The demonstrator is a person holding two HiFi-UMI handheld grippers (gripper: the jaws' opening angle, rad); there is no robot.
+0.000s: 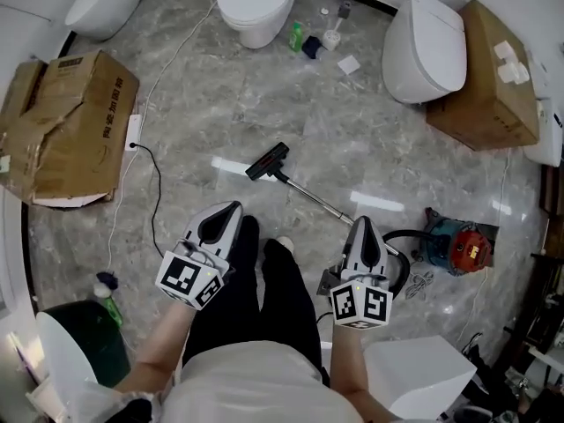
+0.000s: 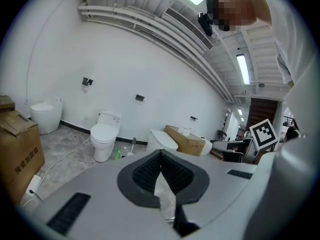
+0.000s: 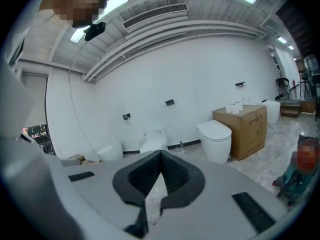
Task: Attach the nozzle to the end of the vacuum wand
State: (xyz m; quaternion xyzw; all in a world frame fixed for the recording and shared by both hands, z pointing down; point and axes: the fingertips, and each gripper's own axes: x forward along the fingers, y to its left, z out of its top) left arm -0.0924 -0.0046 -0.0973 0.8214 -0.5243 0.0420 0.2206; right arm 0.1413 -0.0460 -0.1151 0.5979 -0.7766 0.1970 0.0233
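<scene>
A black floor nozzle (image 1: 267,161) lies on the marble floor at the far end of a thin metal wand (image 1: 313,197). The wand runs back toward a black hose (image 1: 398,236) and a red and blue vacuum cleaner (image 1: 458,246). My left gripper (image 1: 231,208) and right gripper (image 1: 362,221) are held high above the floor, close to my legs and well away from the wand. Both are shut with nothing between the jaws. In the left gripper view the left gripper (image 2: 161,154) points across the room; in the right gripper view the right gripper (image 3: 161,154) does the same.
Toilets stand at the back (image 1: 257,5) and at the right (image 1: 425,47). Cardboard boxes sit at the left (image 1: 70,126) and right (image 1: 489,77). A power strip (image 1: 134,132) with a black cable lies on the floor at the left. Small bottles (image 1: 310,38) stand near the back toilet. A dark bin (image 1: 84,337) is at the lower left.
</scene>
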